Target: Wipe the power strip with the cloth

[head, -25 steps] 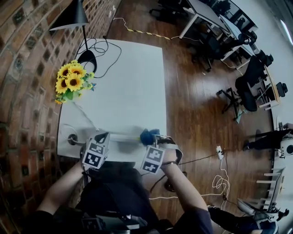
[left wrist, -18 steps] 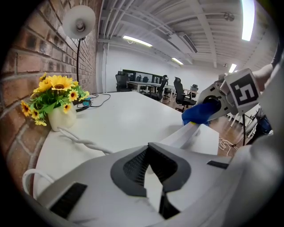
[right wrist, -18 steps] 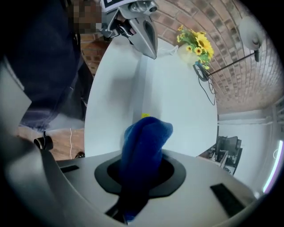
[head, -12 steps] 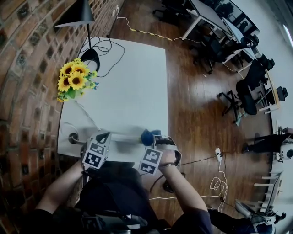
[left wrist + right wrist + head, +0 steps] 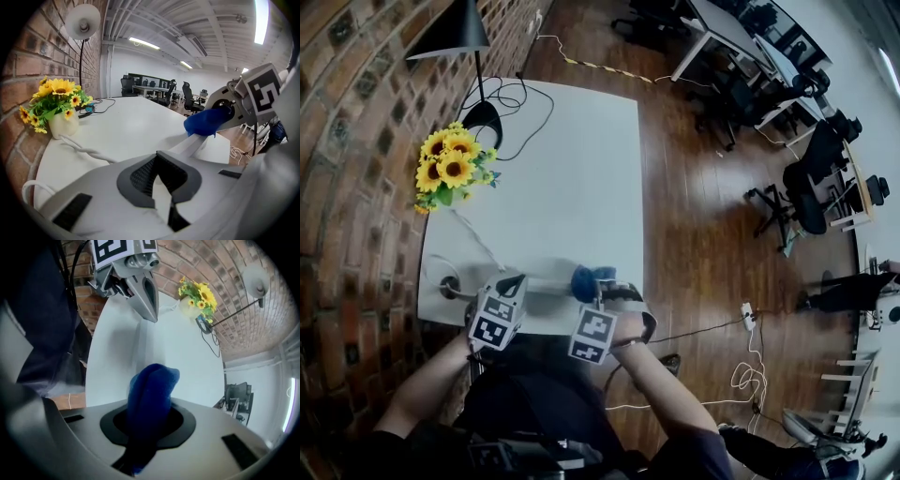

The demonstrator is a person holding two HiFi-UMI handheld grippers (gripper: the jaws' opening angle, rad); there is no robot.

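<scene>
**Cloth on the power strip, held at both ends**

I saw one power strip [image 5: 548,281] lying lengthwise along the near edge of the desk [image 5: 572,187]. My left gripper [image 5: 514,287], jaws pressed together, rested at its left end. My right gripper [image 5: 150,425] pinched the one blue cloth [image 5: 152,385] on the strip's right part. The rest of the strip ran leftward from there.

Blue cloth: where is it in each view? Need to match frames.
Head view: cloth lower centre.
Left gripper view: cloth right of centre, over the power strip.
Right gripper view: cloth centre, clamped in the right gripper.
Shared landmark: sunflowers.
</scene>
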